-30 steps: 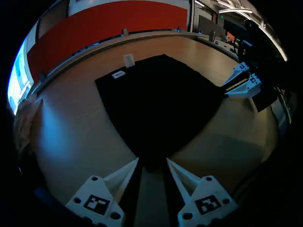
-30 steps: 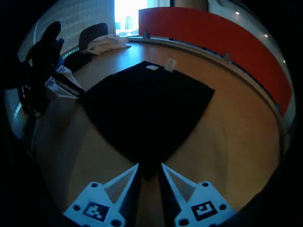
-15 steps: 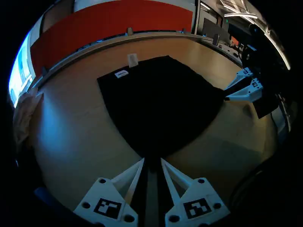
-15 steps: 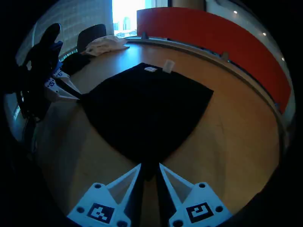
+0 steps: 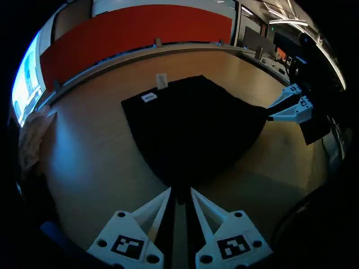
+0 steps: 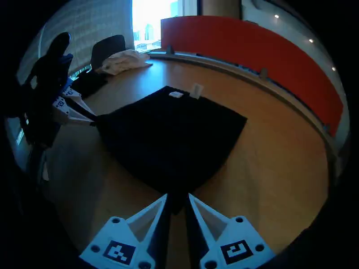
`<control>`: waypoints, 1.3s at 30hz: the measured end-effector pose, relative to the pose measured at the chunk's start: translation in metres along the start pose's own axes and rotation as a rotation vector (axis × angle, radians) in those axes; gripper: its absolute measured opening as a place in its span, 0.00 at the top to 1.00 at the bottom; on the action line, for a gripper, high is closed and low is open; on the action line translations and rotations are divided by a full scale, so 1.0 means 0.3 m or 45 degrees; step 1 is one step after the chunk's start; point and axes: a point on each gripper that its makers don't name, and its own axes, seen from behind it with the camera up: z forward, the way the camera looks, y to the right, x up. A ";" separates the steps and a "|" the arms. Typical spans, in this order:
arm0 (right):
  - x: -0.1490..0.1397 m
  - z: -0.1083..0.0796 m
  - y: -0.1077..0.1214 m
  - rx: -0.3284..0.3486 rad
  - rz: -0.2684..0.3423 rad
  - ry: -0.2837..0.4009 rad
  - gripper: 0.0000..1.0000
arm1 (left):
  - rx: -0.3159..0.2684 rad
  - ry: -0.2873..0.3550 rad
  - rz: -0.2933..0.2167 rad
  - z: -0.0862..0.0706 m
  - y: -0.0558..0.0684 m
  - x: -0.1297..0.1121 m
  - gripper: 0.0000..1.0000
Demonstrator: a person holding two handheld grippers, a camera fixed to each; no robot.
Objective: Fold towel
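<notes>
Towel, black, lies spread flat, well in from the table's edges, its two near corners pinched in the closed jaws of the left gripper and right gripper. The grasp looks done; next, both corners should lift together toward the towel's far edge. A second ago the left jaws stood wider.

You have nothing legible here: the white tag on the black towel is too small to read, and the square markers on your left claw and right claw carry only black-and-white patterns
</notes>
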 end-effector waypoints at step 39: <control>0.193 -0.238 -0.023 0.011 -0.055 0.089 0.81 | 0.008 0.042 -0.040 -0.219 0.032 0.132 0.86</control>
